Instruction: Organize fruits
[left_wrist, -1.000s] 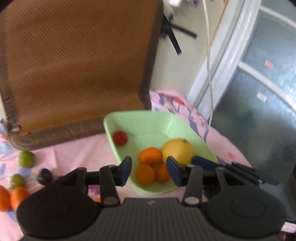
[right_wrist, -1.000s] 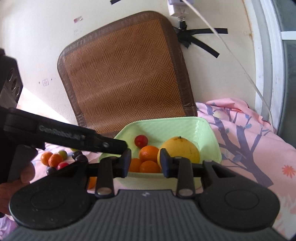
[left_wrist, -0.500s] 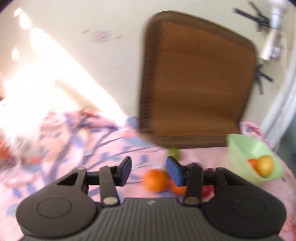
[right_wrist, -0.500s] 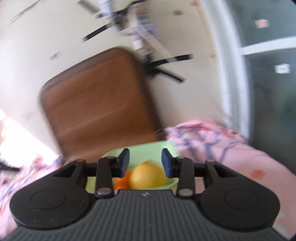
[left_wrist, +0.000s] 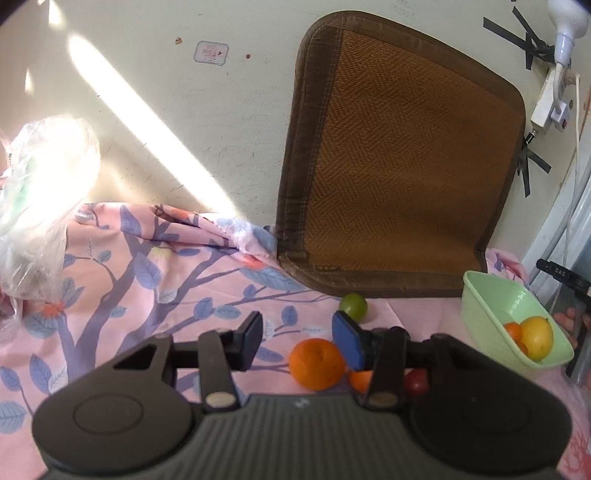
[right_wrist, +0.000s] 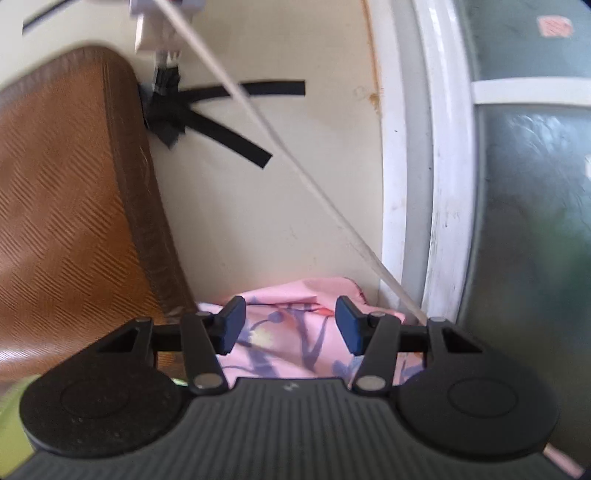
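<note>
In the left wrist view my left gripper (left_wrist: 297, 341) is open and empty above the pink floral cloth (left_wrist: 155, 280). A large orange (left_wrist: 317, 363) lies just below and right of the gap, near the right finger. A smaller orange (left_wrist: 360, 380) and a red fruit (left_wrist: 416, 382) lie partly hidden behind that finger. A green lime (left_wrist: 353, 307) sits farther back. The light green bowl (left_wrist: 495, 306) at the right holds a yellow fruit (left_wrist: 536, 338) and oranges. My right gripper (right_wrist: 290, 325) is open and empty, facing the wall corner; no fruit shows in its view.
A brown woven mat (left_wrist: 399, 162) leans on the wall behind the fruit; it also shows in the right wrist view (right_wrist: 66, 221). A clear plastic bag (left_wrist: 40, 206) lies at the far left. A white cord (right_wrist: 295, 155) and window frame (right_wrist: 436, 166) stand at the right.
My left gripper has swung left, from over the bowl to the loose fruit on the cloth. My right gripper has turned right and up, so the bowl has left its view.
</note>
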